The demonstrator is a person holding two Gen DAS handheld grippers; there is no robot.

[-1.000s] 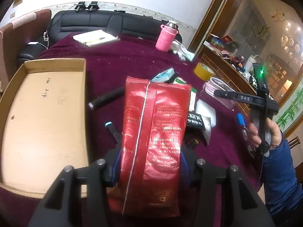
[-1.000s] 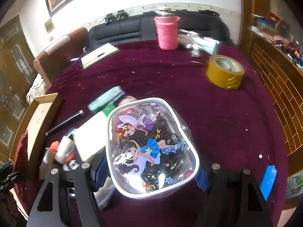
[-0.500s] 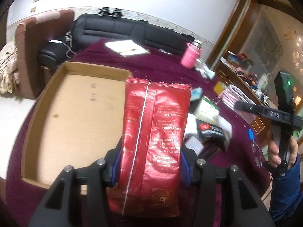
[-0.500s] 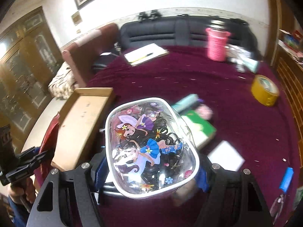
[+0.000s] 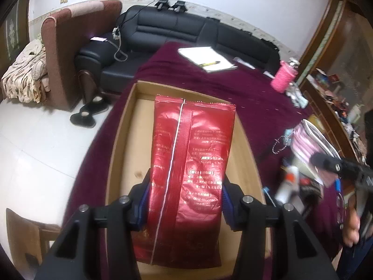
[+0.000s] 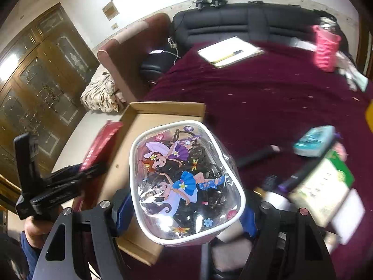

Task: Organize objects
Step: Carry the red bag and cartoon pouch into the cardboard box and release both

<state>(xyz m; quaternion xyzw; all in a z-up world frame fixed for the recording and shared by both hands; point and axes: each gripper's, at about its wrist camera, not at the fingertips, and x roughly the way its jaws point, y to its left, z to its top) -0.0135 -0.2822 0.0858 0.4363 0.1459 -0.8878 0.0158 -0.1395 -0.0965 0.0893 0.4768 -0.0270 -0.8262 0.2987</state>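
My left claw (image 5: 184, 200) squeezes the red bag (image 5: 188, 163), and my right claw (image 6: 184, 212) squeezes the cartoon pouch (image 6: 184, 184). Both have swung over the cardboard tray (image 5: 242, 154), now right under them, so I can drop them in.

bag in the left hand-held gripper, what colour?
Glossy red bag, with light printed text and a white line down its back seam. Clearest in the left wrist view.

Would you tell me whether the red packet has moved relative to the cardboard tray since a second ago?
Yes. The red packet, gripped by the left tool, was right of the cardboard tray over the clutter; now it hangs over the tray.
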